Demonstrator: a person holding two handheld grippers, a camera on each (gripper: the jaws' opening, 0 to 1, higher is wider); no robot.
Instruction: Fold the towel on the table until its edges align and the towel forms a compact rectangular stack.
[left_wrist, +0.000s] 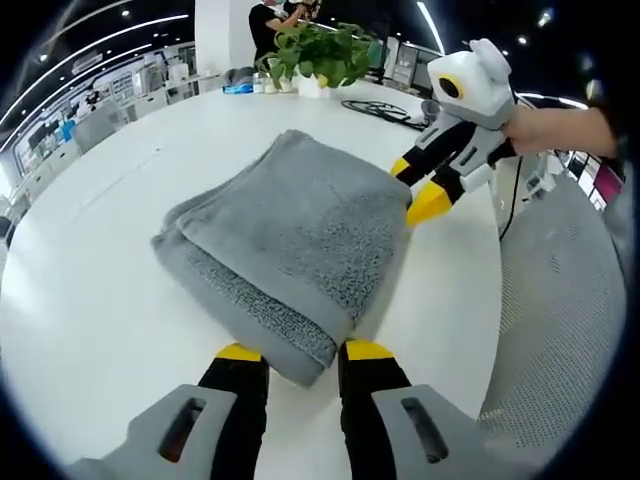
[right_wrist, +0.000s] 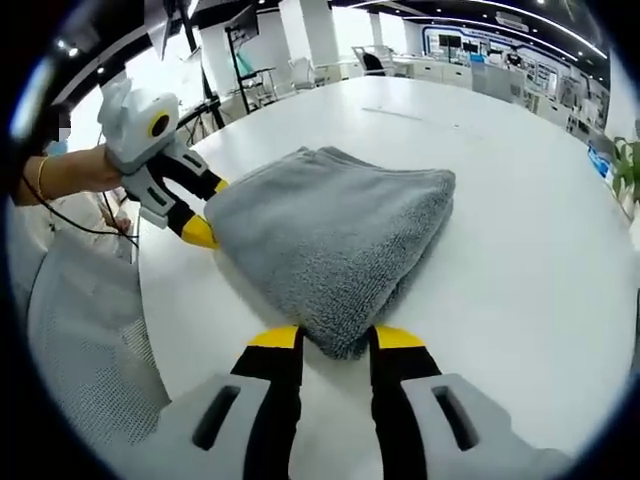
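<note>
One folded grey towel (left_wrist: 290, 240) is seen on one white bench (left_wrist: 90, 290). Two grippers are counted, left gripper (left_wrist: 302, 352) and right gripper (right_wrist: 335, 338). One potted plant (left_wrist: 322, 52) is seen.

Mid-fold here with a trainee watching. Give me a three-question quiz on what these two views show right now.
1. True or false: the grey towel lies spread flat in a single layer on the white table.
2. What stands at the table's far edge in the left gripper view? A) potted plant B) kettle C) stack of boxes
3. Fill in: each hand-held gripper has open jaws at a ____ of the towel.

Key
1. False: it is folded into layers.
2. A, the potted plant.
3. Corner: left hand-held gripper, right hand-held gripper.
</note>
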